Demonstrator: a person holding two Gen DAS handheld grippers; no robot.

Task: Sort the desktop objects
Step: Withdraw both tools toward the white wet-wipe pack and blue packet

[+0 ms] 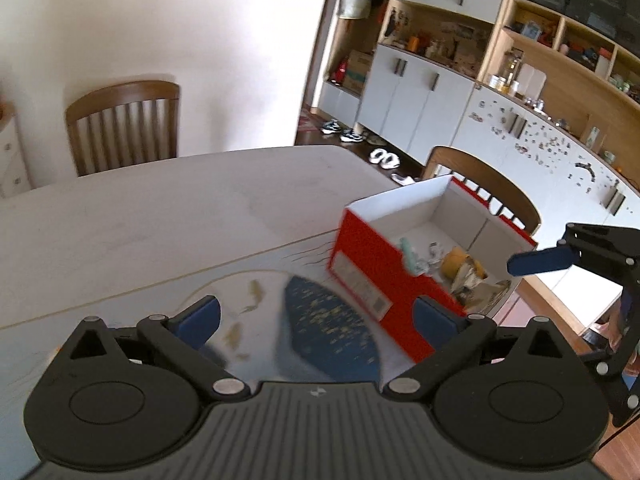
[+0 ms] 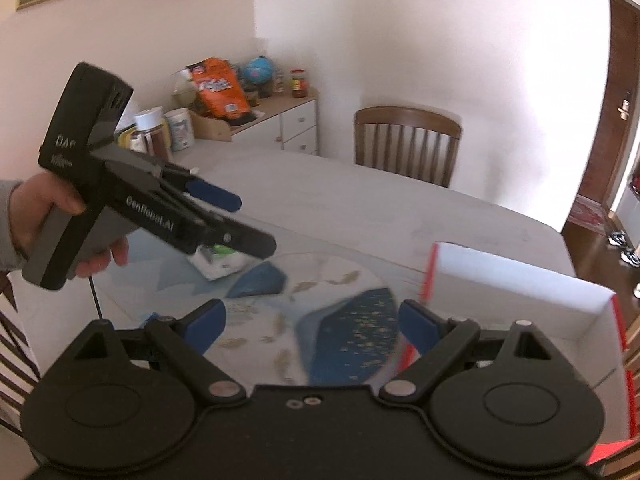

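A red box with a white inside stands on the patterned mat; a yellow item, a teal piece and crumpled paper lie in it. My left gripper is open and empty, just left of the box. From the right edge of the left wrist view, one blue right fingertip reaches over the box. My right gripper is open over the mat with nothing in it, the box wall at its right. A hand holds the left gripper above a white-green packet, which it partly hides.
Wooden chairs stand at the table's far side, another behind the box. A low cabinet carries a snack bag, jars and a globe. Shelving lines the far wall. The table is pale beyond the mat.
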